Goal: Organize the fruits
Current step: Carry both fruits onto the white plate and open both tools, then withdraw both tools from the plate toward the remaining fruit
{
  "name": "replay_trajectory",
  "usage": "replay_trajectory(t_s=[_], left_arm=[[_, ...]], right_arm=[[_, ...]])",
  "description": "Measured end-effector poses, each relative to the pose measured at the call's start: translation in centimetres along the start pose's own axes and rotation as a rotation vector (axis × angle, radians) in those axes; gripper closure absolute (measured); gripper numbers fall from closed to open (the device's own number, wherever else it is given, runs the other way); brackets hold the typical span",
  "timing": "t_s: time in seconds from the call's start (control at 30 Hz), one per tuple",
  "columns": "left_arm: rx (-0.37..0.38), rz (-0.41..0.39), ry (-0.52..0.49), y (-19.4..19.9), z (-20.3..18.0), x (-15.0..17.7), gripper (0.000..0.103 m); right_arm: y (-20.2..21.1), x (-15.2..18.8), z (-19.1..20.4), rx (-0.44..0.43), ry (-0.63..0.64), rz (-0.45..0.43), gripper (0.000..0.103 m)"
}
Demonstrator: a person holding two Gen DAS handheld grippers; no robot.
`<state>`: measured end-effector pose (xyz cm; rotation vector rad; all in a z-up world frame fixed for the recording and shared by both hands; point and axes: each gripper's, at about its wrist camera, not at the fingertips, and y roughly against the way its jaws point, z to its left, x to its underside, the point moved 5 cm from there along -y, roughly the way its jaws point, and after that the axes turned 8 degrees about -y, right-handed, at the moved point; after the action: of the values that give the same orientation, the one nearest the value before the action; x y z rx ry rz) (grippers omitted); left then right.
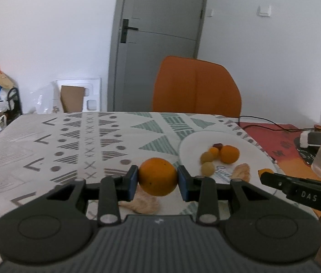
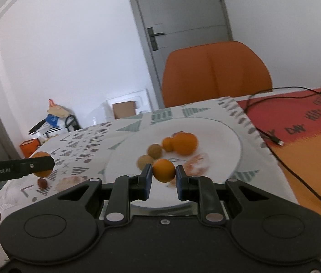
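Jaws of our left gripper (image 1: 157, 177) pinch a large orange (image 1: 158, 176); our right gripper (image 2: 163, 174), "GenRobot.AI" on its side, pinches a small orange (image 2: 163, 170) over the white plate (image 2: 224, 141). Beyond the patterned bench (image 1: 46, 141): orange chair (image 1: 196, 86), grey door (image 1: 158, 22).

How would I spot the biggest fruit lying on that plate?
Find the orange chair behind the table; in front of it lies a white plate. On the plate's far side sits a cluster of small round fruits. The large orange at its right end is the biggest and bright orange, unlike its small or brownish neighbours.
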<state>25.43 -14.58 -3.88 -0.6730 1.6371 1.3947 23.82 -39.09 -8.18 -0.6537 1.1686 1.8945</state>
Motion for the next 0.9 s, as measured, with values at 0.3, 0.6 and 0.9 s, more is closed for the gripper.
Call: replay_trajectory(t_s=[0.3,0.6,0.9], left_arm=[[0.073,0.003,-0.043,-1.9,-2.9,-0.8,0.067],[0.118,0.010,-0.098,-3.2,-5.6,-1.6,0.067],[0.098,-0.015,-0.113,-2.2,-6.1,-2.4,0.041]], right_arm=[[0.7,-0.4,-2.7,0.058,-0.050,-0.031,0.074],[2.4,-0.6,-4.1,0.058,-0.084,-0.063,0.074],[2.4,-0.4,-3.7,0.046,-0.084,-0.057,0.074]])
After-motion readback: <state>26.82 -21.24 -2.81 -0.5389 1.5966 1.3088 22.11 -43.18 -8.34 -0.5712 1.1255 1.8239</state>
